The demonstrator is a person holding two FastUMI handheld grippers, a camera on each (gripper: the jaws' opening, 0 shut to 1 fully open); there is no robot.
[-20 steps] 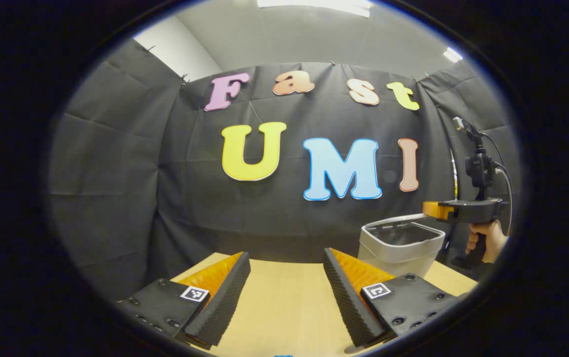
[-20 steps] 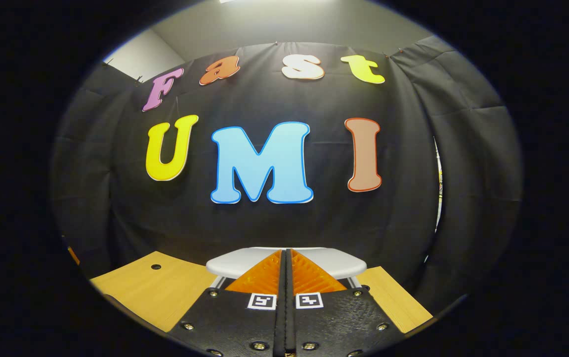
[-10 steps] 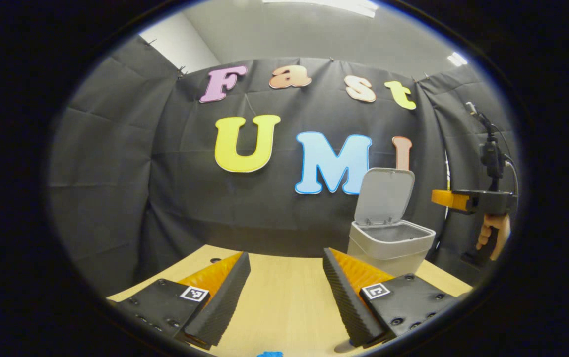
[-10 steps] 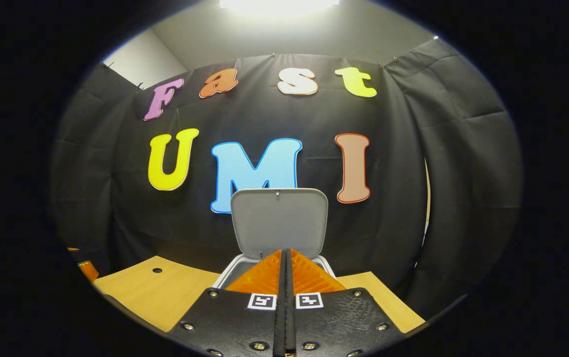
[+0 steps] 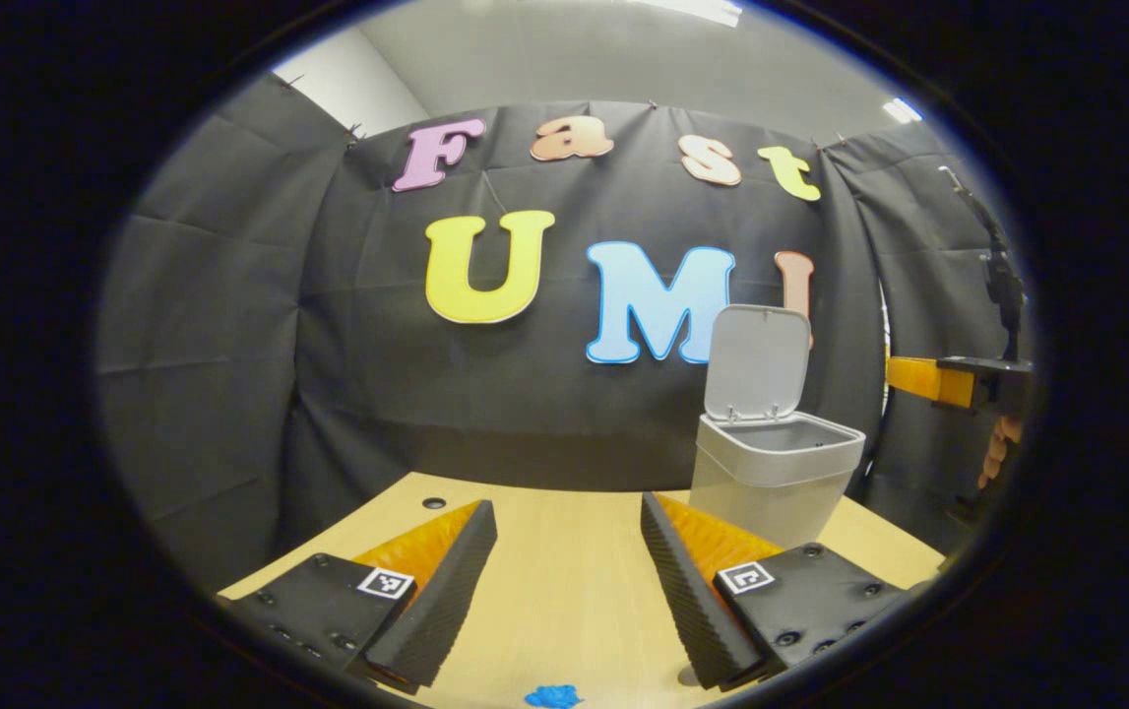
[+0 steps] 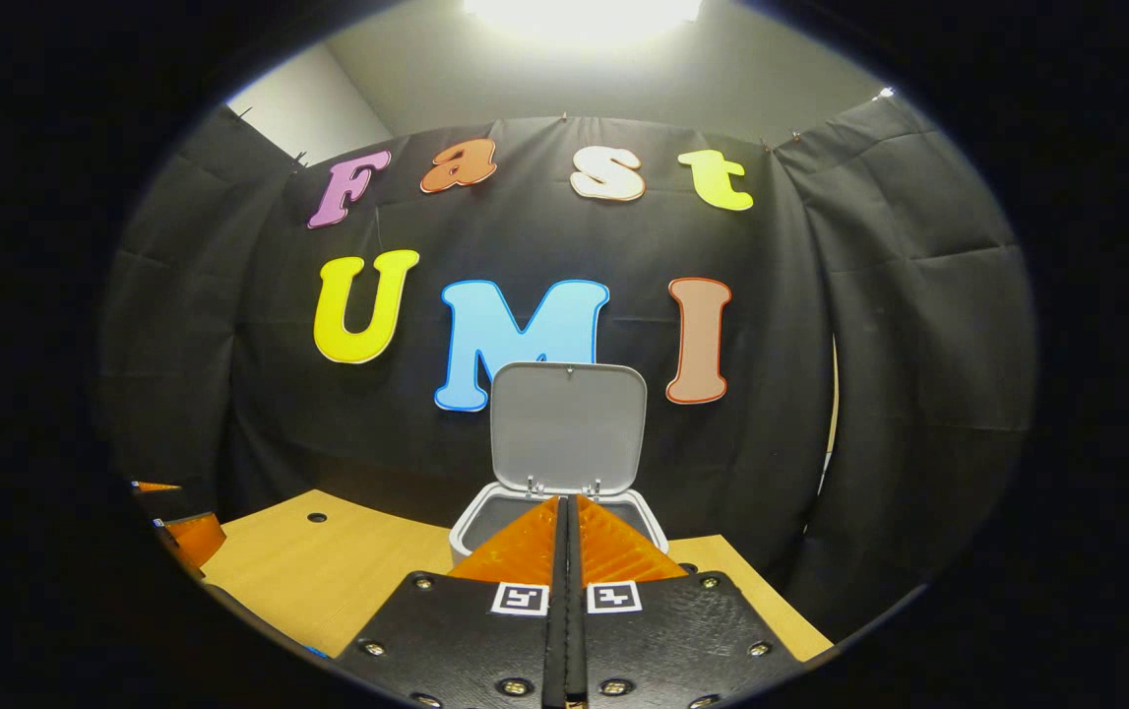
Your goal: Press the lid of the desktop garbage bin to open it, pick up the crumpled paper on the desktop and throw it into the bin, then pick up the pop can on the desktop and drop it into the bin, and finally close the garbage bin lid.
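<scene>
Black cloth wall all around, a grey ceiling with a bright light overhead, and a pale wooden table [image 5: 564,581] running across the bottom of both views. In the left gripper view the left gripper [image 5: 569,551] sits low at the bottom centre, jaws spread wide with nothing between them, bare tabletop showing in the gap. A small blue patch [image 5: 552,696] lies on the table at the very bottom edge; too little of it shows to say what it is. The garbage bin [image 5: 771,483] stands right of centre near the table's far edge, its lid [image 5: 756,362] flipped up and standing upright against the wall. Far right, the right gripper [image 5: 923,379] hangs level with the raised lid, apart from the bin, the fingers [image 5: 1002,443] of a hand beneath it. Over in the right gripper view, its jaws are pressed together on nothing, with the open bin straight ahead and open wood to the left, a cable hole [image 6: 316,516] near the far edge.
</scene>
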